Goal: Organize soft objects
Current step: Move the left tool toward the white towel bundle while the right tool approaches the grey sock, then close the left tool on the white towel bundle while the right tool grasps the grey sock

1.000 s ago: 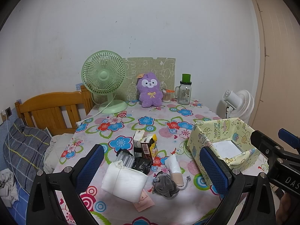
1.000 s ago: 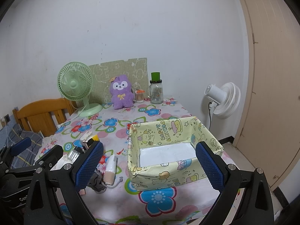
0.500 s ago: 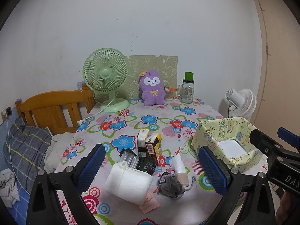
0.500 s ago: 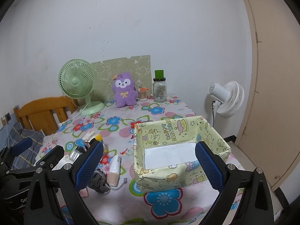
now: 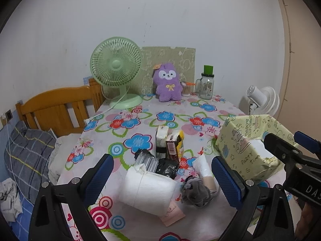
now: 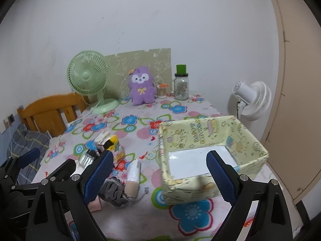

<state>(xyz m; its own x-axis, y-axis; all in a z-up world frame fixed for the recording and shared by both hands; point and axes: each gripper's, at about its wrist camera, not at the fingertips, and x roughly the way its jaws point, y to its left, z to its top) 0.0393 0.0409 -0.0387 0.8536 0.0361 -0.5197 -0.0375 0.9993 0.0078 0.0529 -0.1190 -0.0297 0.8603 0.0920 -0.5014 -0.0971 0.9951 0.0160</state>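
**Nothing sorted yet**

Our left gripper [image 5: 162, 177] hangs spread and empty above the table's near edge, over the white towel roll [image 5: 147, 190]. Just right of it lie the grey sock ball [image 5: 195, 190] and a rolled white-and-beige cloth [image 5: 205, 171]. Further right, near the right edge, the yellow fabric box [image 6: 212, 140] holds nothing — everything is left to do. Our right gripper [image 6: 159, 178] is spread too, gripping nothing. The small packages behind the towel are hard to identify — partly hidden.
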